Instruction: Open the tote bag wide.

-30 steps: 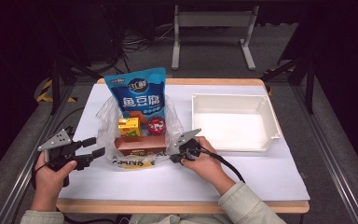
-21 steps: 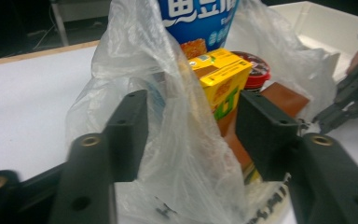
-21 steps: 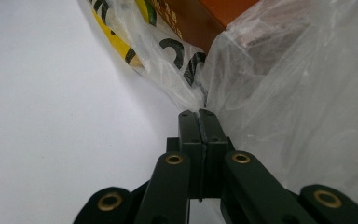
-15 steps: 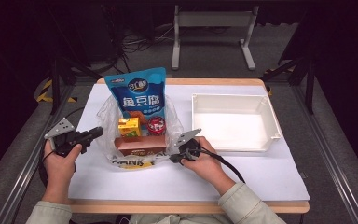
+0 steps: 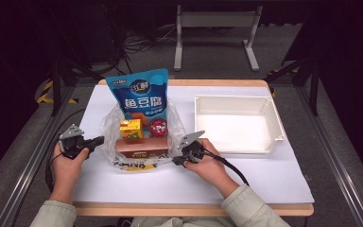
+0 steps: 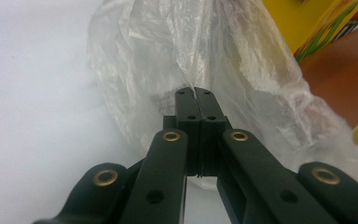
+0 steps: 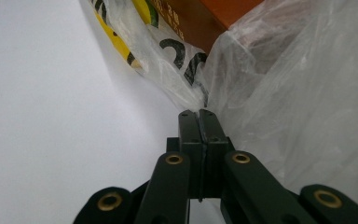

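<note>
The left gripper (image 5: 96, 140) comes in from the left edge of the worktop (image 5: 264, 175) and now sits at the left rim of the clear plastic bag (image 5: 108, 126); its jaws have just been closing and now meet tip to tip, with the film right at the tips, though whether any is nipped I cannot tell; the right gripper (image 5: 177, 162) holds its spot at the bag's near right corner, jaws together on a pinch of film; the bag sits centre-left, holding a blue pouch (image 5: 141, 97), a yellow carton (image 5: 130, 129), a red-lidded cup (image 5: 158, 127) and a brown box (image 5: 141, 147); the white tray (image 5: 274, 118) waits to the right; risks now: thin film may slip free or tear if the two pull apart hard; the tall pouch could topple; a one-sided tug might drag everything sideways.
</note>
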A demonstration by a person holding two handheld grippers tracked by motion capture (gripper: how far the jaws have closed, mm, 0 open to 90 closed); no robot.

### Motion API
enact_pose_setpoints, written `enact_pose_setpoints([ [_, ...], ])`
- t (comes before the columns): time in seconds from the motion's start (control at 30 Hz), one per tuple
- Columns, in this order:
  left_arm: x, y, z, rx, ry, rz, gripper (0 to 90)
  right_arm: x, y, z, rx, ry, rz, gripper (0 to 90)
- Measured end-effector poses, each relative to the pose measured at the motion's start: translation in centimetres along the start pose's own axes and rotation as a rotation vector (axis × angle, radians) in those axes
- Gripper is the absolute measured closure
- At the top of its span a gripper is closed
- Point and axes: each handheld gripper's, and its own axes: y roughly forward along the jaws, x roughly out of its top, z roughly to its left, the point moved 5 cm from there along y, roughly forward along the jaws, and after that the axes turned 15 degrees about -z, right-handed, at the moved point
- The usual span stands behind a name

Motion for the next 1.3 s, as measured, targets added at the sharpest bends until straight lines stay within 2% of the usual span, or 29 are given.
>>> enact_pose_setpoints([
  [0.17, -1.0, 0.5, 0.0, 0.005, 0.011, 0.065, 90.0, 0.0, -0.1, 0.0, 0.002, -0.005, 0.001, 90.0],
  [0.27, -1.7, 0.8, 0.0, 0.003, 0.005, 0.082, 90.0, 0.0, -0.2, 0.1, 0.001, -0.001, -0.002, 90.0],
  [0.4, -1.7, 0.5, 0.1, 0.001, 0.011, 0.071, 90.0, 0.1, -0.3, 0.1, 0.002, 0.0, -0.008, 90.0],
  [0.57, -1.6, 0.3, 0.0, -0.024, 0.006, 0.033, 90.0, 0.7, -0.8, 0.3, 0.007, 0.003, -0.036, 88.4],
  [0.7, -1.4, 0.0, 0.1, -0.03, -0.014, 0.002, 90.0, 1.6, -1.6, 0.6, 0.01, 0.004, -0.084, 78.3],
  [0.8, -1.3, -0.1, 0.0, -0.032, -0.009, -0.005, 89.9, 2.5, -2.4, 0.9, -0.002, 0.013, -0.139, 64.8],
  [0.83, -1.3, -0.1, 0.0, -0.034, -0.007, -0.003, 90.0, 2.8, -2.6, 1.0, 0.001, 0.021, -0.16, 62.7],
  [0.97, -1.2, -0.2, 0.0, -0.034, -0.007, -0.012, 89.9, 4.2, -3.7, 1.4, -0.004, 0.001, -0.217, 58.8],
  [1.0, -1.2, -0.2, 0.0, -0.034, -0.007, -0.012, 89.9, 4.2, -3.7, 1.4, -0.004, 0.001, -0.217, 58.8],
  [1.03, -1.2, -0.2, 0.0, -0.035, -0.004, -0.013, 89.9, 5.2, -4.5, 1.3, -0.025, -0.015, -0.255, 56.2],
  [1.1, -1.1, -0.2, 0.0, -0.035, -0.006, -0.015, 90.0, 5.5, -4.7, 1.2, -0.036, -0.017, -0.269, 55.1],
  [1.13, -1.1, -0.2, -0.1, -0.036, -0.006, -0.015, 89.9, 6.4, -5.3, 0.7, -0.083, -0.02, -0.316, 51.1],
  [1.17, -1.1, -0.2, -0.1, -0.035, -0.004, -0.015, 89.9, 6.4, -5.3, 0.7, -0.083, -0.02, -0.316, 51.1],
  [1.3, -1.1, -0.2, -0.1, -0.038, 0.001, -0.016, 89.9, 7.3, -5.6, -0.4, -0.153, -0.022, -0.365, 46.5],
])
